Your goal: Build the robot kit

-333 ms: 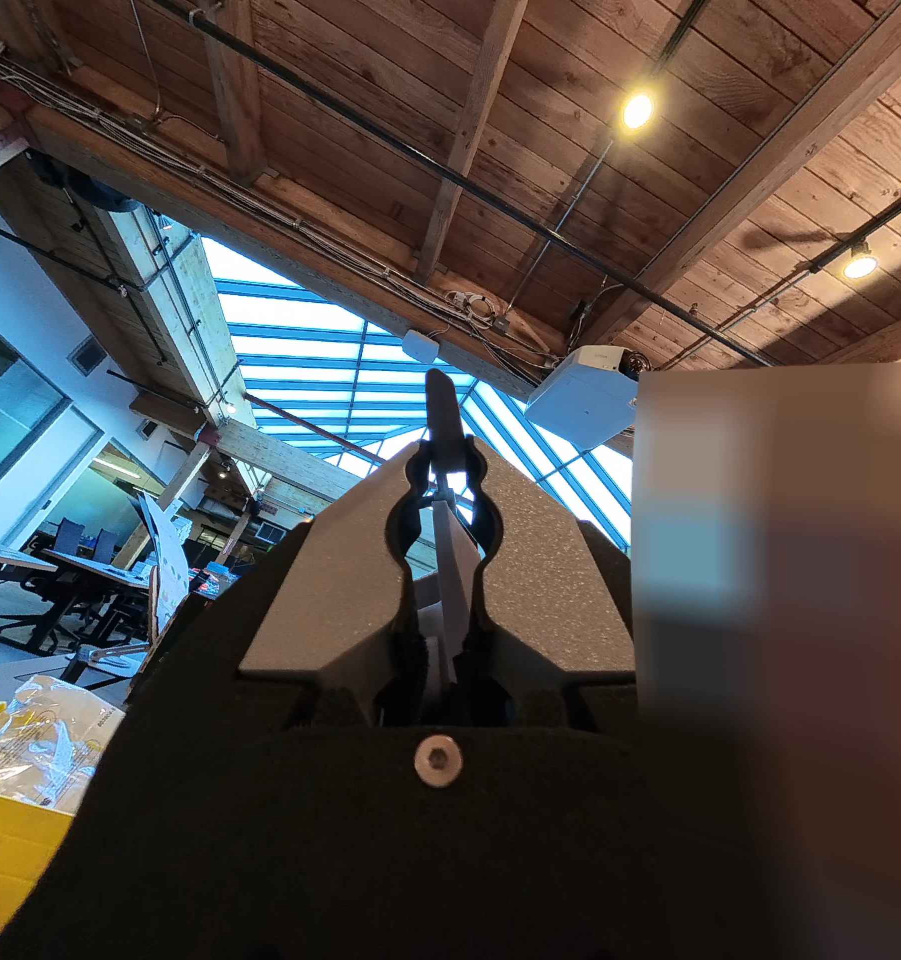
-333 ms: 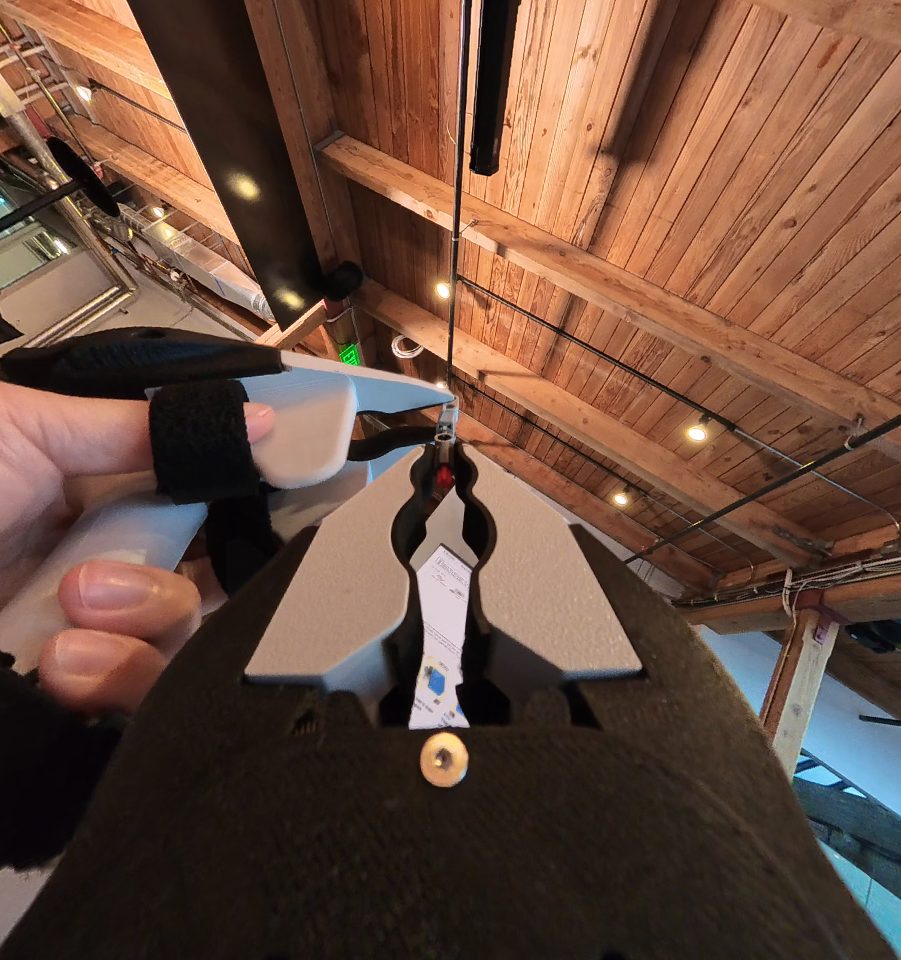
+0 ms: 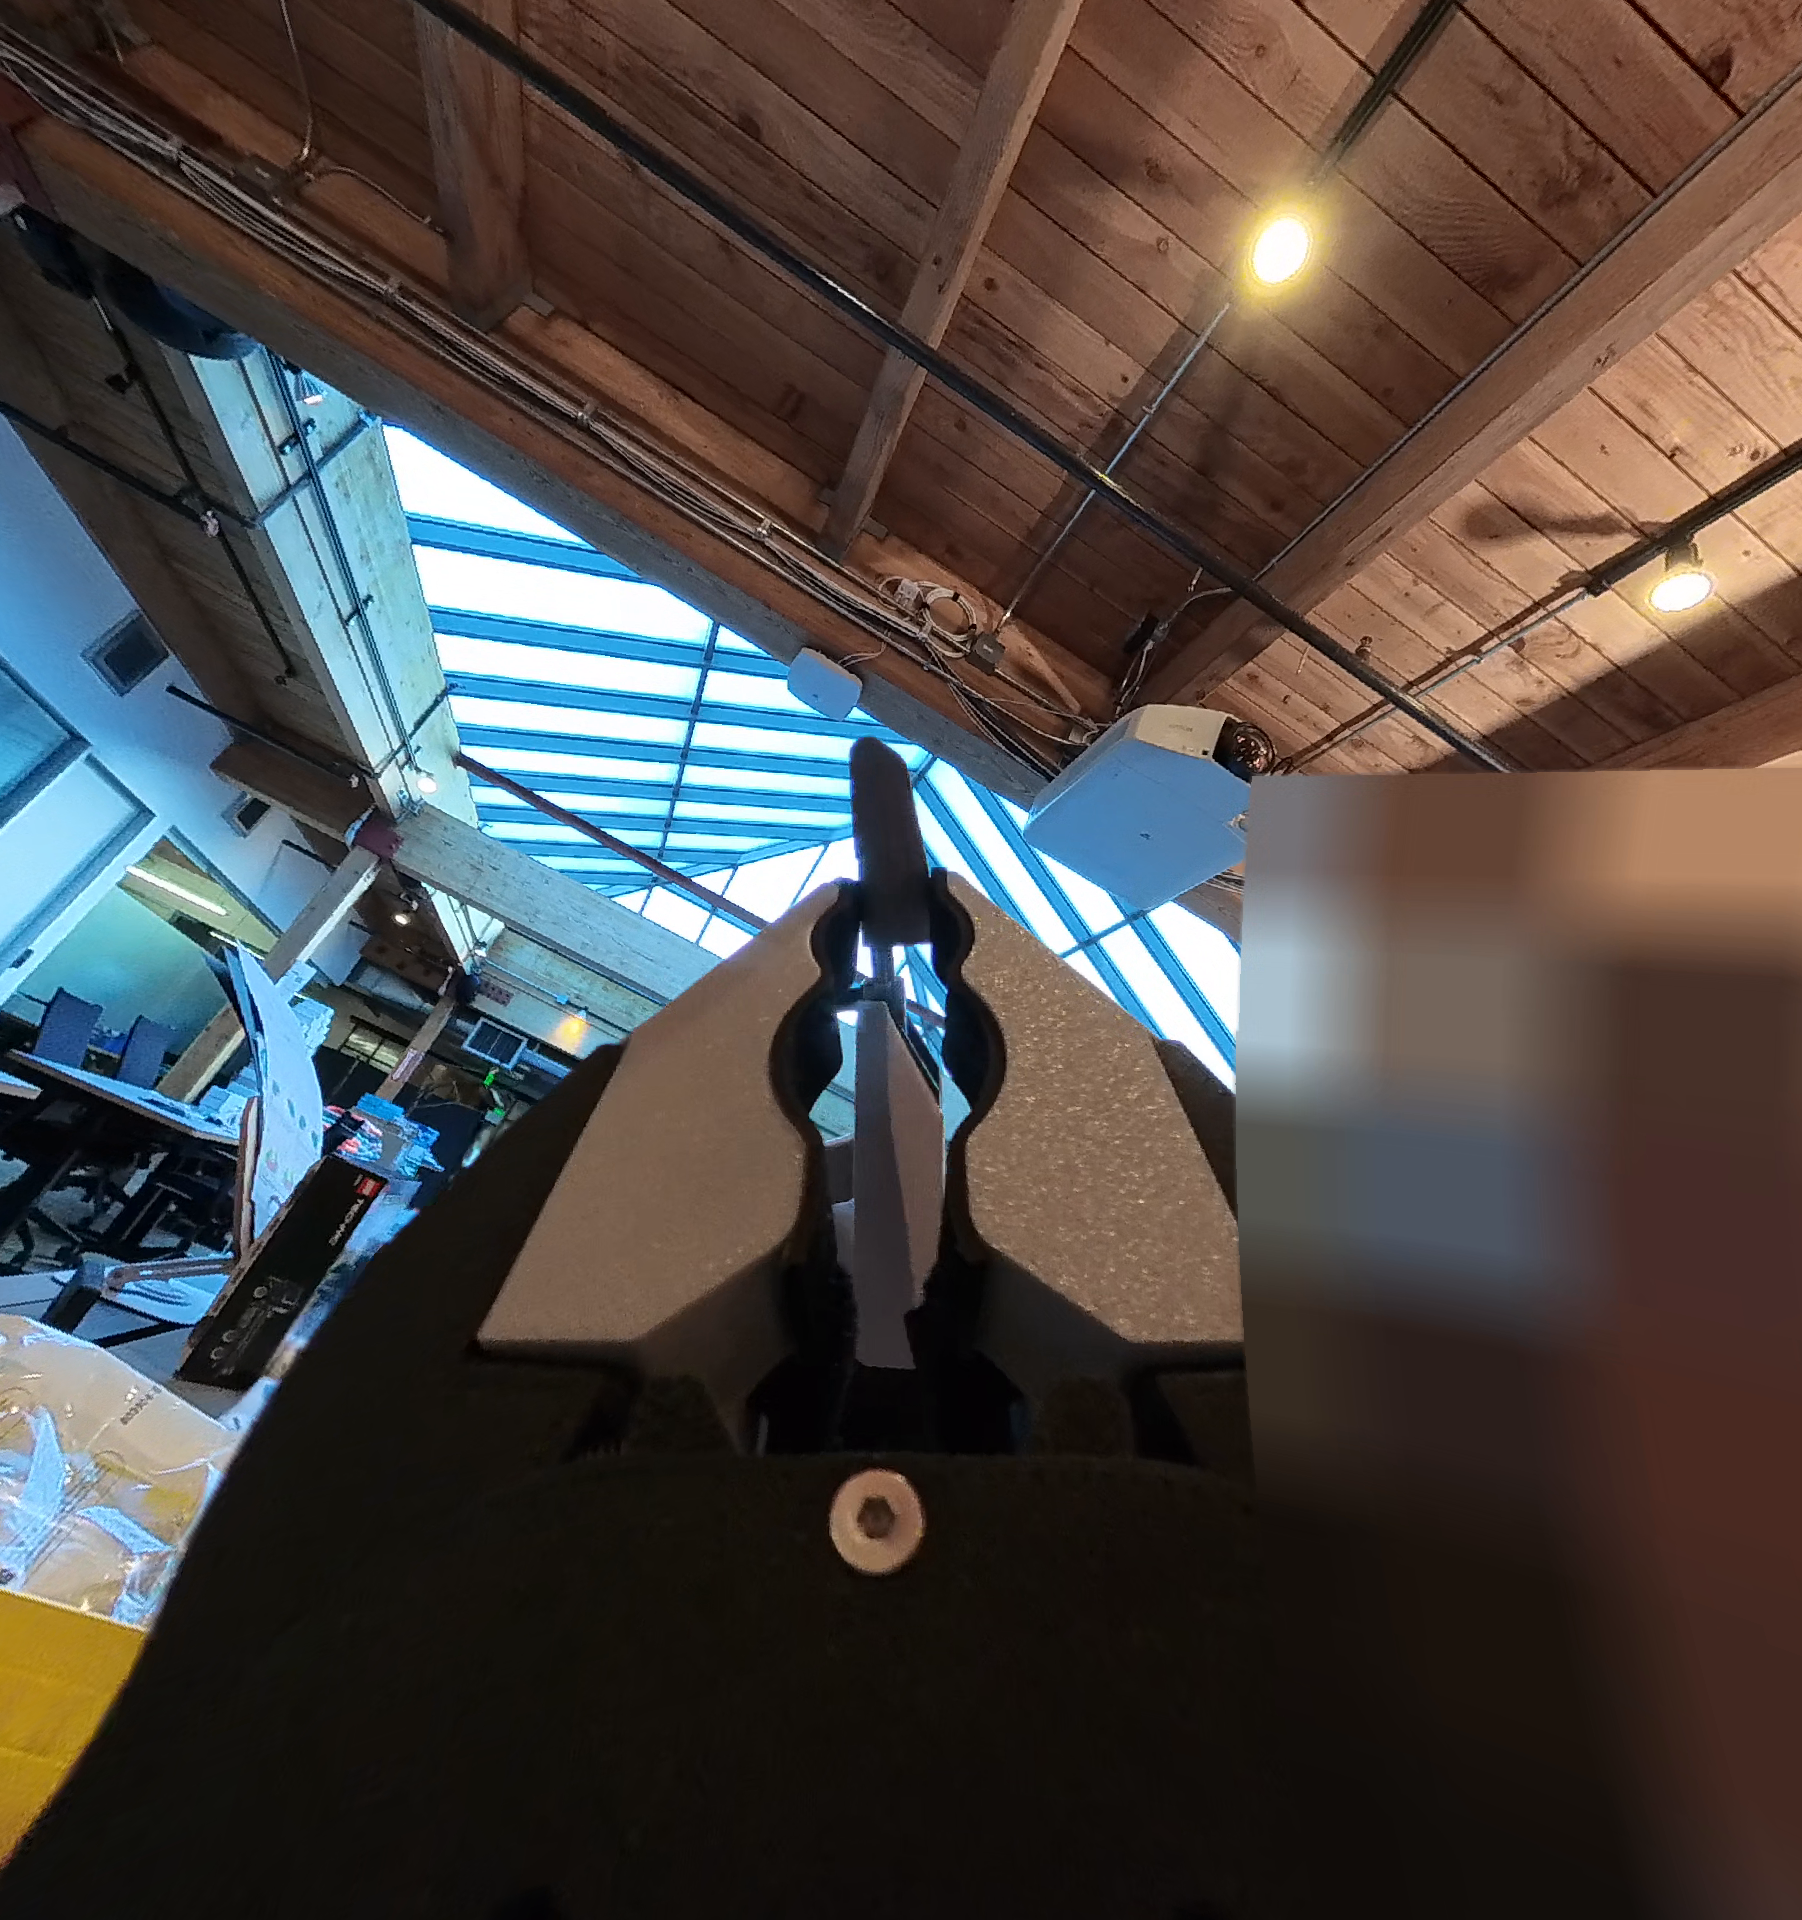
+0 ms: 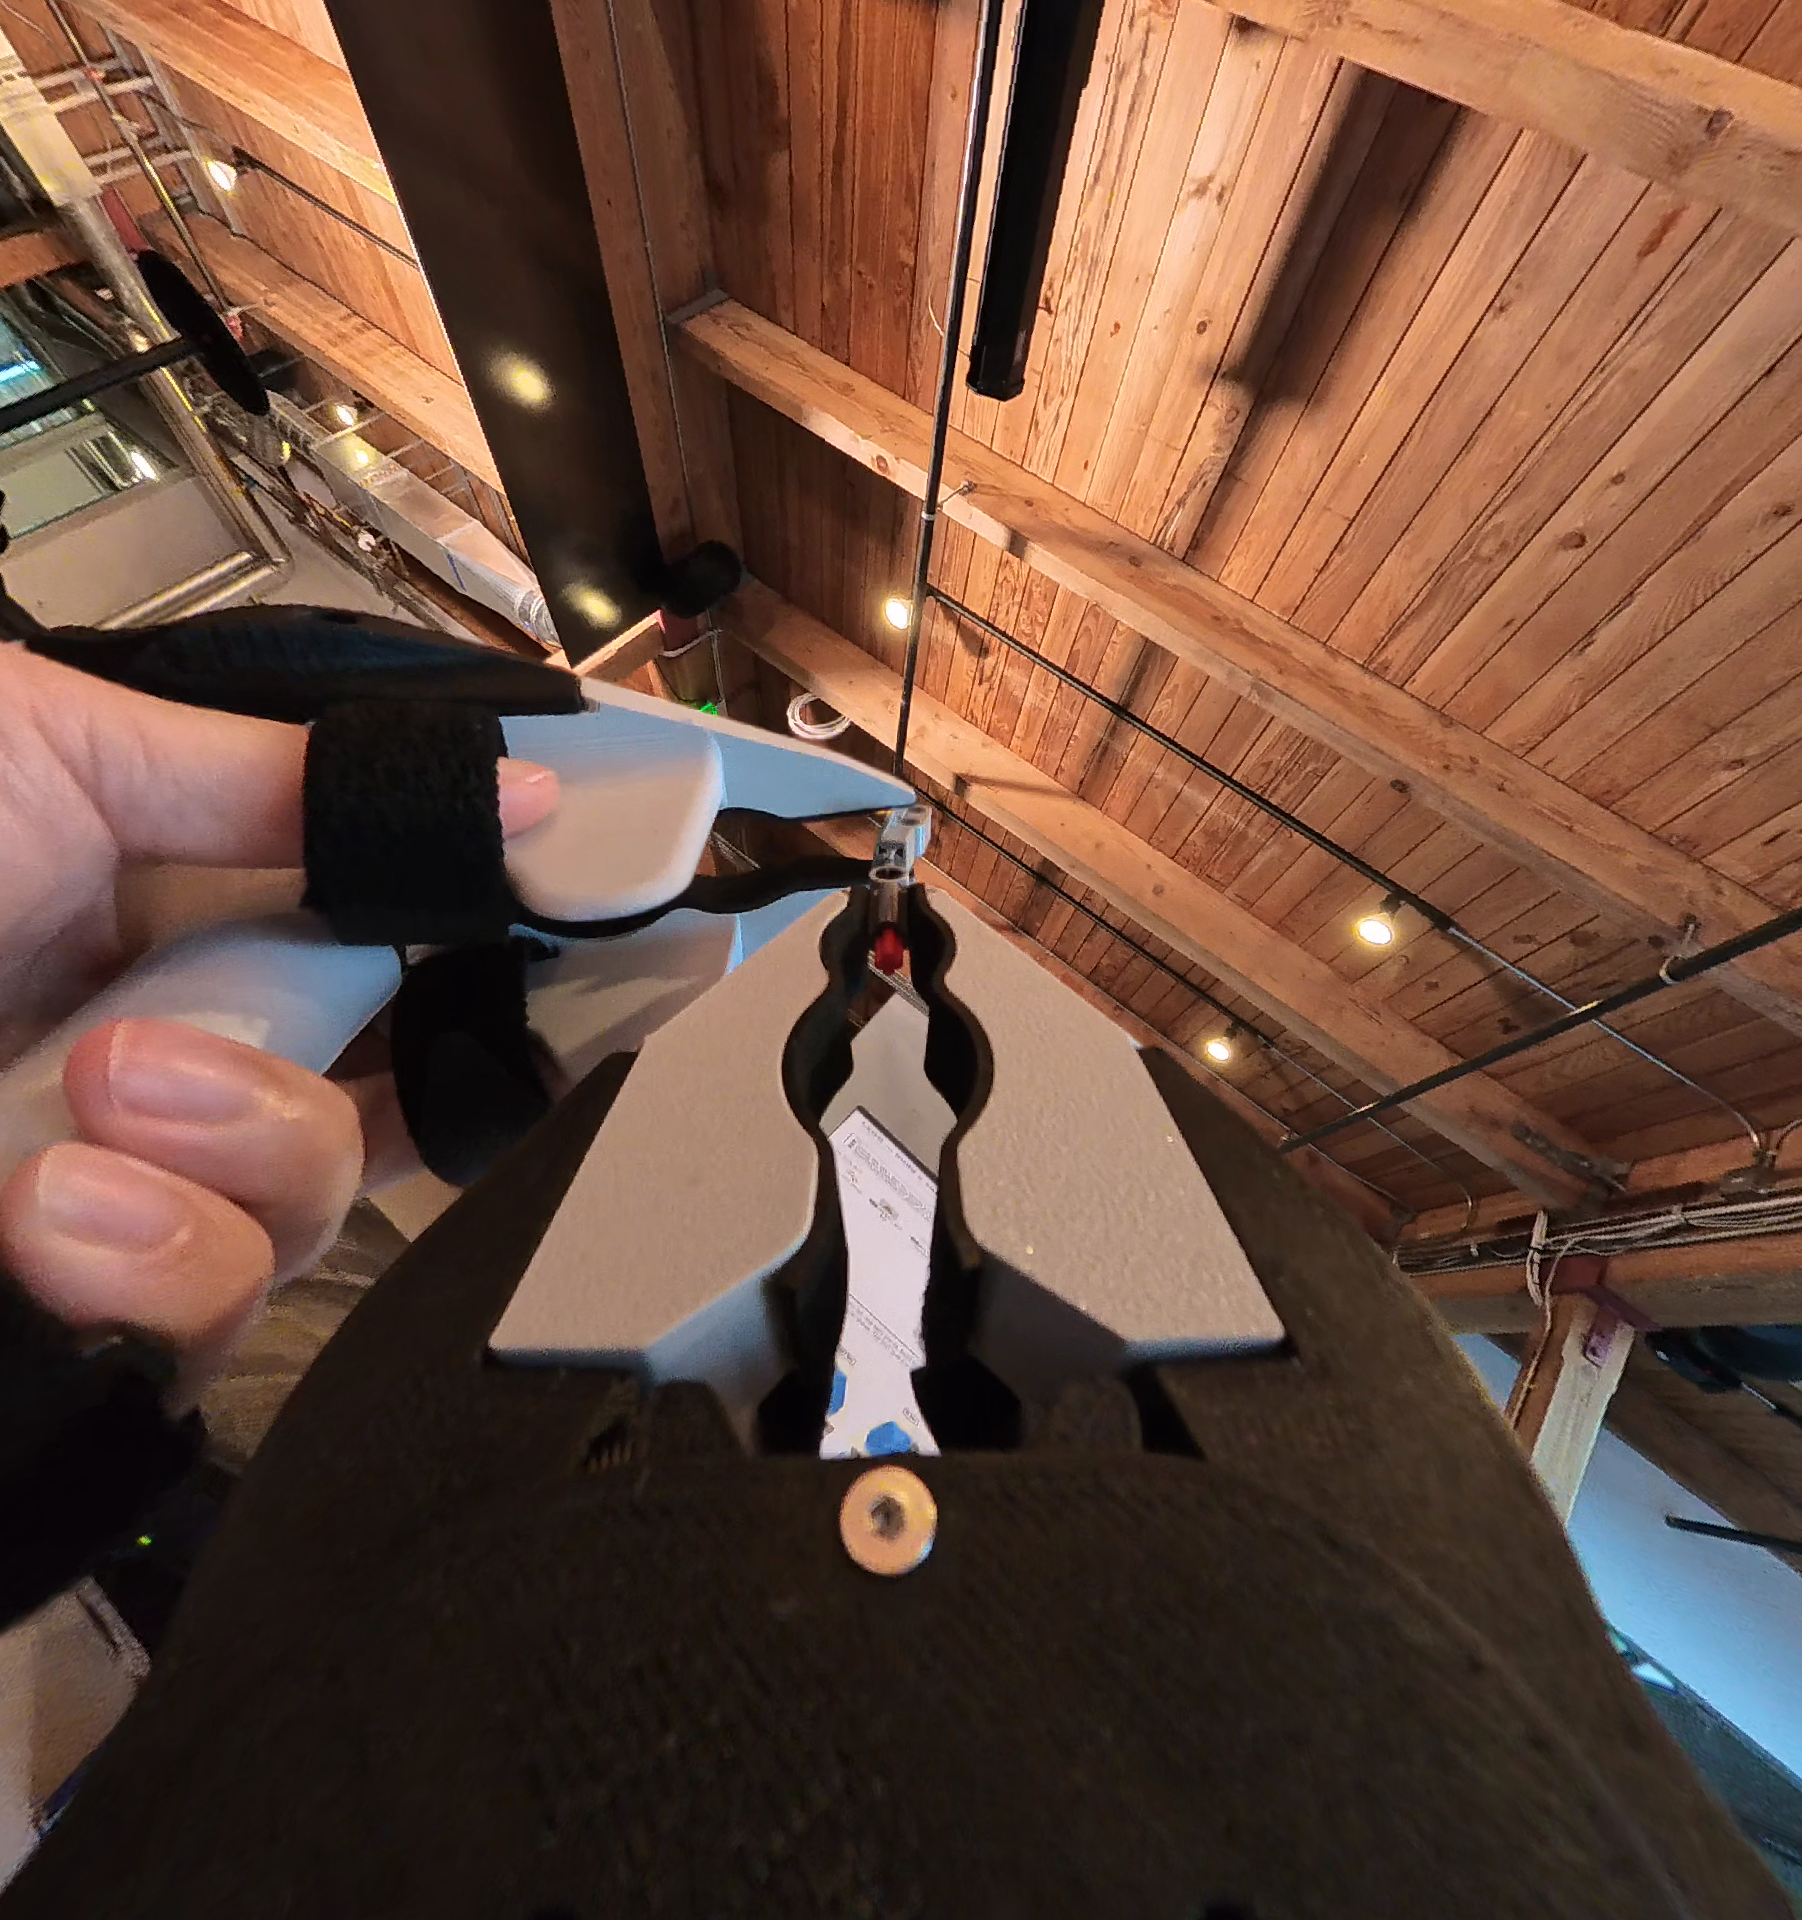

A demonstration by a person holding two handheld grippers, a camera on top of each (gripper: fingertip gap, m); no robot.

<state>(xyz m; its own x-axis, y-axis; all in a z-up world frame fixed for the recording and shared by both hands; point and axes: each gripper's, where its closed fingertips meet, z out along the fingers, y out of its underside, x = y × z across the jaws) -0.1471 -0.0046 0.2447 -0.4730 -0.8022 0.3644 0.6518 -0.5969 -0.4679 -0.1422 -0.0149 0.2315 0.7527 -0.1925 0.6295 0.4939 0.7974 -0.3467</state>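
Nothing has shifted: right gripper point(image 4: 889, 914) stays clenched on a red pin point(image 4: 886, 948), left gripper point(image 4: 881, 847) clamped on the grey connector point(image 4: 899, 840) above it. Misaligned pushing could slip either piece free.

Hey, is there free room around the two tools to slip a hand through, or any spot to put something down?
Crowded at the tips: the right tool, the left tool and a hand meet on a small grey-and-red part. There is open air to the right of them. Plastic bags fill the yellow box; no bare surface shows.
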